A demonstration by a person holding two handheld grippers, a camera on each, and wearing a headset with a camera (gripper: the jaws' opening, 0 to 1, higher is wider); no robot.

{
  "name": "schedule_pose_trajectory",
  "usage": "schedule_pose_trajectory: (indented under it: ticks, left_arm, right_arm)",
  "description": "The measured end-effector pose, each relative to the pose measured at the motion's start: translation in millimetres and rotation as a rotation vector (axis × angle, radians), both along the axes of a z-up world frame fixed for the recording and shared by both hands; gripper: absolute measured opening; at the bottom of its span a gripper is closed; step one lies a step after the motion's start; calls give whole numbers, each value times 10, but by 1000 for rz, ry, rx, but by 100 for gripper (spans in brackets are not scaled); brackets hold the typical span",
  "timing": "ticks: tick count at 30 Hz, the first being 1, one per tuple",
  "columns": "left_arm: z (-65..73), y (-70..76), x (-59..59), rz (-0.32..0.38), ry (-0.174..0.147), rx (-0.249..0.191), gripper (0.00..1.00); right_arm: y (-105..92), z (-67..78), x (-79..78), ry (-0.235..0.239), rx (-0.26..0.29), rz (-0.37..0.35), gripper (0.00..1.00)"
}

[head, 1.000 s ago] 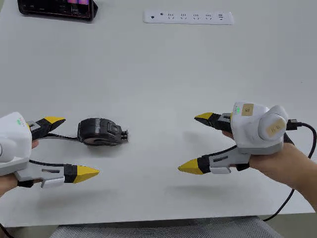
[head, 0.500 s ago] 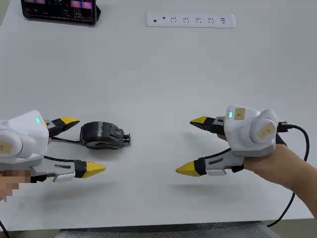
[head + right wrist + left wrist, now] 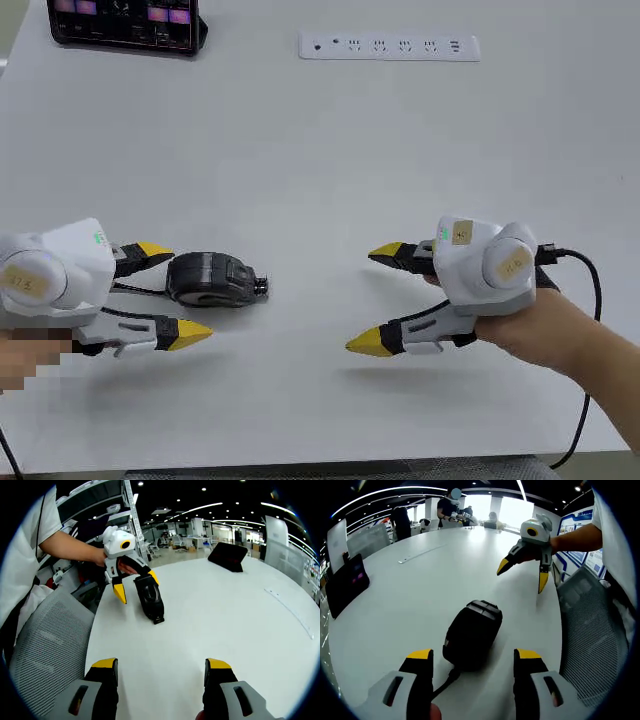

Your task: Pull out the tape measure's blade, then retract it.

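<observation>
My left tongs (image 3: 188, 291) gape apart astride the rear of the tape measure (image 3: 215, 278), near the front-left edge of the surface (image 3: 300, 150). My right tongs (image 3: 361, 300), also apart, are well clear of it.

The white table (image 3: 300, 170) lies bare between the tape measure (image 3: 212, 279) and the right gripper (image 3: 359, 300), leaving a wide lane there. The left gripper (image 3: 190, 292), jaws spread, flanks the tape measure's rear. A power strip (image 3: 389, 46) and a dark screen (image 3: 125, 22) stand well apart along the far edge
</observation>
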State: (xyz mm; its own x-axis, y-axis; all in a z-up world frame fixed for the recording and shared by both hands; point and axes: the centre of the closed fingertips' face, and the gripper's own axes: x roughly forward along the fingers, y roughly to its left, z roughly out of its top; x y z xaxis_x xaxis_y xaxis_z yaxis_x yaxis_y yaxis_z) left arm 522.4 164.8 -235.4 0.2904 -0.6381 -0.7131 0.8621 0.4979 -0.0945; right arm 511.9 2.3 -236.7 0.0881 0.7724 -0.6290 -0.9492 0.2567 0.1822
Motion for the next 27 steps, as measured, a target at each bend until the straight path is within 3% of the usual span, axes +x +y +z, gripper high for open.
schedule_pose_trajectory:
  ticks: [3, 12, 27]
  left_arm:
    - [-40, 12, -23, -35, 3, 34, 57]
    - [-74, 43, 7, -53, -8, 74, 48]
    - [-108, 41, 72, -106, -17, 113, 34]
  right_arm:
    - [25, -10, 10, 0, 0, 6, 68]
    - [122, -18, 26, -2, 0, 29, 67]
    - [245, -24, 50, -9, 7, 59, 65]
